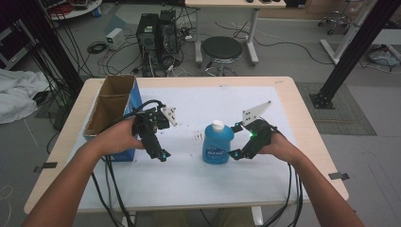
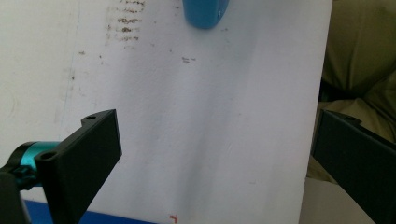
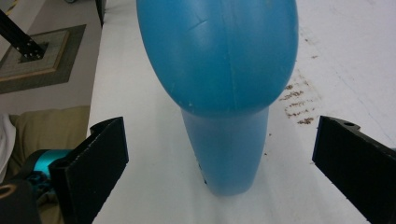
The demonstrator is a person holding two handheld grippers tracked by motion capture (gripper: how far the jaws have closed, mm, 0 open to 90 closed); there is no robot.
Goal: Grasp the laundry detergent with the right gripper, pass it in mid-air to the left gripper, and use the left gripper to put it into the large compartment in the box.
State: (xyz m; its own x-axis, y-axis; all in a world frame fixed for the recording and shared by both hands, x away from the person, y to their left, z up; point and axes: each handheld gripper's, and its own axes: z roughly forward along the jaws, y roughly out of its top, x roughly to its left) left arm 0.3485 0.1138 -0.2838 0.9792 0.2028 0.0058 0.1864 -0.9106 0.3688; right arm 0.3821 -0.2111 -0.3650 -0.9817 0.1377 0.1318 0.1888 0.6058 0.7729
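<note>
Blue bottle [image 1: 218,143] stands upright mid-counter, long axis vertical, white cap [image 1: 218,125] on top, label facing you. In the right gripper view it reads wide at the shoulder and narrow toward the base [image 3: 227,154], sitting flat on the sheet.

Your right gripper [image 1: 236,141] is just beside the bottle on its right side, jaws spread wide with the bottle between them and clear gaps on both sides, no contact. Your left gripper [image 1: 160,152] hangs over bare sheet to the bottle's left, well apart from it, jaws also spread, nothing between them; its own view catches the bottle's bottom edge [image 2: 204,13] at the top.

Surface: white sheet [image 1: 189,179] covering most of the wooden counter [image 1: 302,118], with small dark smudges [image 1: 198,136] just left of the bottle.

Open cardboard box [image 1: 111,106] with a blue side at the counter's left edge, behind your left hand; can't tell what's in it.

Room beyond: black round stool [image 1: 221,48], two PC towers [image 1: 157,31] on the floor with loose cables, white cloth [image 1: 19,92] at far left, black frame posts [image 1: 352,47] at right.
</note>
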